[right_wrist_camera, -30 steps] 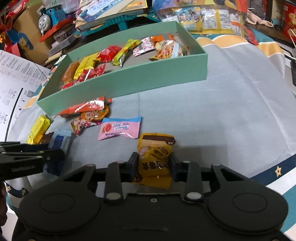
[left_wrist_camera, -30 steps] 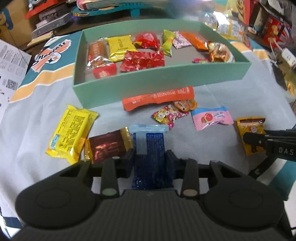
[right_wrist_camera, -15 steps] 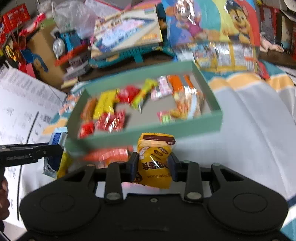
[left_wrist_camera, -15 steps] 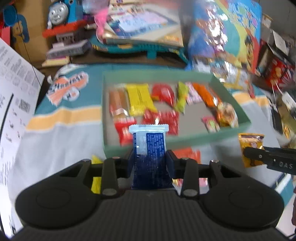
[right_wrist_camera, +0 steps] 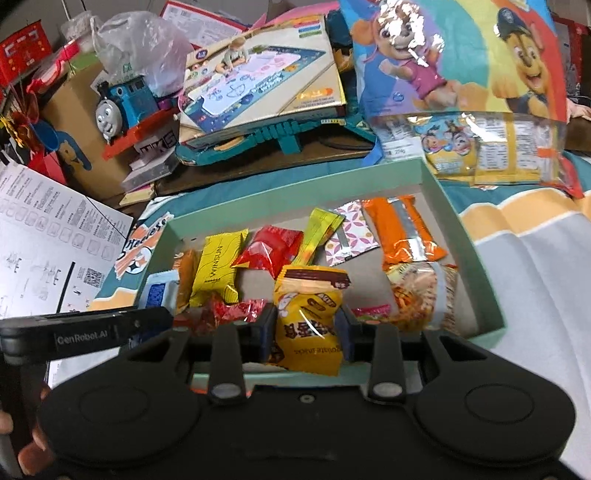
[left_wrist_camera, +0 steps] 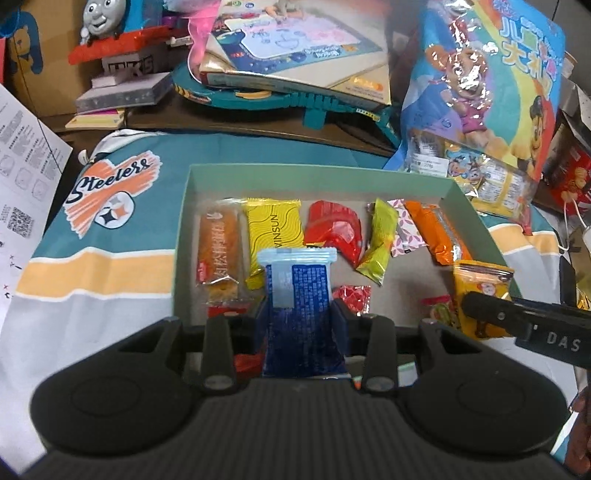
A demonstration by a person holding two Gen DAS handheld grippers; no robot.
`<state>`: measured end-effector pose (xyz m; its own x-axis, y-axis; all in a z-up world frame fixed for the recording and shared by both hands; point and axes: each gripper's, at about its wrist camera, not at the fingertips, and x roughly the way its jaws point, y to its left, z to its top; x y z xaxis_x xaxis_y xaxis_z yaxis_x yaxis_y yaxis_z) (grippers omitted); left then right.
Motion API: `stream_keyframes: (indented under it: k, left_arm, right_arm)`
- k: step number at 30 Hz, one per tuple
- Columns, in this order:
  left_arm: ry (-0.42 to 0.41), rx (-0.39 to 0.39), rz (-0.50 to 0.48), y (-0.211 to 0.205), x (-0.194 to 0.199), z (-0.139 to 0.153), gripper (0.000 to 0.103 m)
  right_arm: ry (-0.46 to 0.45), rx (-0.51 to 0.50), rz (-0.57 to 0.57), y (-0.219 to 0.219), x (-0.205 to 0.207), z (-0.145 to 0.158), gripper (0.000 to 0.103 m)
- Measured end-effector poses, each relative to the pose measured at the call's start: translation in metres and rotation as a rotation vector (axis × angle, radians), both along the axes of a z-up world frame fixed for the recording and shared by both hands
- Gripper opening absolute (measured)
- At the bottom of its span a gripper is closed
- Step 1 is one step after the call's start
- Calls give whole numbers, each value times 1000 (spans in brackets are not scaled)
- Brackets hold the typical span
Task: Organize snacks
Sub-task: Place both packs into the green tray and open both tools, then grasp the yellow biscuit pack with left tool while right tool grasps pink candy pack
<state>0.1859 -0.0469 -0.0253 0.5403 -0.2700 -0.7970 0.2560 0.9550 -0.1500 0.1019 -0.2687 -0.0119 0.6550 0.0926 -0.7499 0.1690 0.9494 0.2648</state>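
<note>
My left gripper [left_wrist_camera: 300, 317] is shut on a blue snack packet [left_wrist_camera: 301, 295] and holds it upright above the near left part of the green box [left_wrist_camera: 317, 172]. Over the same box, further right, my right gripper [right_wrist_camera: 306, 326] is shut on a yellow chocolate snack bag [right_wrist_camera: 310, 310]. Several wrapped snacks lie inside the box, among them a yellow packet [left_wrist_camera: 275, 230], a red one [left_wrist_camera: 338, 230] and an orange one [right_wrist_camera: 404, 230]. The right gripper's finger and its yellow bag [left_wrist_camera: 480, 291] show at the right of the left wrist view. The left gripper's blue packet [right_wrist_camera: 159, 291] shows at the left of the right wrist view.
The box sits on a grey, teal and yellow cloth [left_wrist_camera: 92, 266]. Behind it are a toy train [left_wrist_camera: 110, 22], stacked game boxes [left_wrist_camera: 295, 62] and a big cartoon snack bag [left_wrist_camera: 491, 85]. Printed paper sheets [right_wrist_camera: 48, 251] lie at the left.
Both grippers rose and moved forward from the cloth with their packets and now hang over the box. The loose snacks in front of the box have dropped out of view.
</note>
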Motion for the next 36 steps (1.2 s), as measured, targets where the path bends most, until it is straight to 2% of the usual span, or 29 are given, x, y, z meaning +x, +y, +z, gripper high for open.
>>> stream_keyframes:
  k: [4,5,6,8,10,12,14,27,32,36]
  left_arm:
    - [6,21,9,-5,8,-8,39]
    - [4,24,13,-6,8,-10,52]
    - [3,27,19,-6,9,-10,75]
    - [-19,39,45,-5,6,-9,101]
    - [-36,44,55,-4,2,-7,103]
    - [-20,40,46,-3,1,-6,103]
    - [-14,40,46,-2,-3,-4,103]
    - [-65,61,7,11,-56,21,103]
    - [-61,77,-2,22,-75,20,103]
    - [-44,96,1,36,-89,9,103]
  right_arm:
    - [18,-1,12,4,11,-10,36]
    - [18,-2,13,4,12,-11,40]
    - [20,1,10,4,13,-11,46]
    - [1,0,-6,3,8,-8,85]
    - [-29,-12,-14,3,3,-2,94]
    - [-31,-10,-12,2,-2,2,95]
    - [-41,-6,-14,2,-7,6,102]
    - [-95,13,18,8,-58,36,103]
    - [-95,6,30,12,-74,38,103]
    - [-73,10,36,15,-85,29,103]
